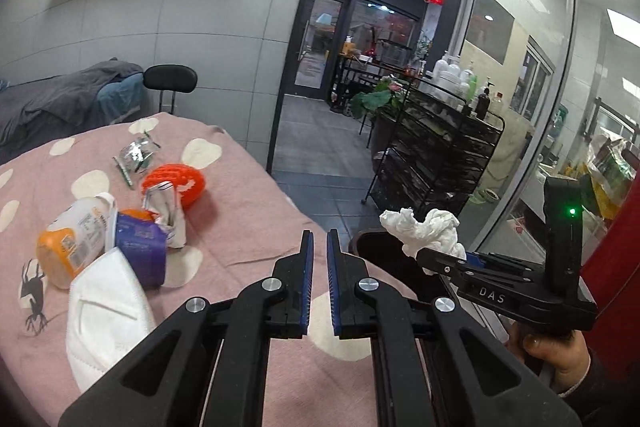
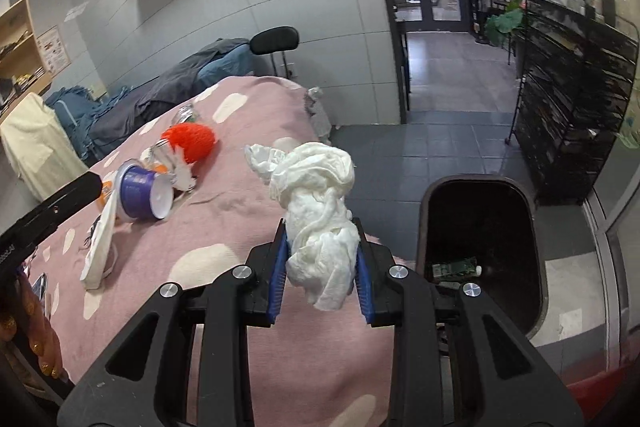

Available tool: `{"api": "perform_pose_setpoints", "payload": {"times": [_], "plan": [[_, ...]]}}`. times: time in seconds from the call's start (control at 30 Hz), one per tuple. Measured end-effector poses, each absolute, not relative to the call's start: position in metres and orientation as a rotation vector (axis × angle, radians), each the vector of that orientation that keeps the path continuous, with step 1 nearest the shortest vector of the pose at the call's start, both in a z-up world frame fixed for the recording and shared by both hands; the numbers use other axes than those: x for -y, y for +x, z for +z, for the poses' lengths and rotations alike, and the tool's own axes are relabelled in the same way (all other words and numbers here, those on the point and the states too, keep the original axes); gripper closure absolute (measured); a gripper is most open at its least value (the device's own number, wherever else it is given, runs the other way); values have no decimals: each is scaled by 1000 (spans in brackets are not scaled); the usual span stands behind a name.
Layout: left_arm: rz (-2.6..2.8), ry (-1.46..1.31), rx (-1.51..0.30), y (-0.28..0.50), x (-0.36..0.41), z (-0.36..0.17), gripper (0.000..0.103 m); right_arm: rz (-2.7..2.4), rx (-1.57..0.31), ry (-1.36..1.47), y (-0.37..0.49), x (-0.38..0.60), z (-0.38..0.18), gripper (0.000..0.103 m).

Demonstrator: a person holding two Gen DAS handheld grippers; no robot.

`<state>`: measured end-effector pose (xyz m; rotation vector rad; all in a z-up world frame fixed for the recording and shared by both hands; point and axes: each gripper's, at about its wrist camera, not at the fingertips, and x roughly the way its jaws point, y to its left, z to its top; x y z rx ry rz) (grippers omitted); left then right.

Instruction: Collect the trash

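Observation:
My right gripper (image 2: 320, 227) is shut on a crumpled white tissue (image 2: 316, 211), held above the edge of the pink spotted blanket (image 2: 224, 227), just left of the dark trash bin (image 2: 424, 211). In the left wrist view the same tissue (image 1: 424, 227) hangs over the bin's rim (image 1: 368, 243). My left gripper (image 1: 320, 233) is shut with nothing between its blue pads. To its left lie a white face mask (image 1: 104, 303), a purple cup (image 1: 140, 247), an orange-capped bottle (image 1: 68, 239), an orange net (image 1: 176, 183) and a foil wrapper (image 1: 138, 155).
A green packet (image 2: 456, 267) lies inside the bin. A black wire cart (image 1: 436, 155) with bottles on top stands by a glass wall at the right. A black chair (image 1: 170, 79) and a bed with grey bedding (image 1: 60, 95) are behind the blanket.

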<state>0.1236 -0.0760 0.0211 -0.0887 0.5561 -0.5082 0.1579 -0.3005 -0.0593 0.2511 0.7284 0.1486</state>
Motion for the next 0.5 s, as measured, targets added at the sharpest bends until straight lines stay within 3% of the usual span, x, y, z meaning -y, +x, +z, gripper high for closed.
{"api": "perform_pose_setpoints", "payload": {"times": [0.27, 0.3, 0.33, 0.37, 0.4, 0.5], "plan": [[-485, -46, -536, 117, 97, 23, 95, 17, -769, 328, 161, 360, -86, 73], [-453, -37, -545, 117, 91, 22, 87, 13, -772, 328, 161, 362, -87, 73], [-392, -29, -558, 117, 83, 19, 55, 11, -776, 327, 161, 363, -89, 73], [-332, -29, -562, 116, 74, 16, 41, 11, -778, 329, 161, 363, -90, 73], [-274, -33, -558, 115, 64, 14, 17, 14, -779, 335, 161, 363, -91, 73], [-150, -27, -582, 109, 36, 4, 15, 28, -781, 344, 161, 361, -95, 73]]}}
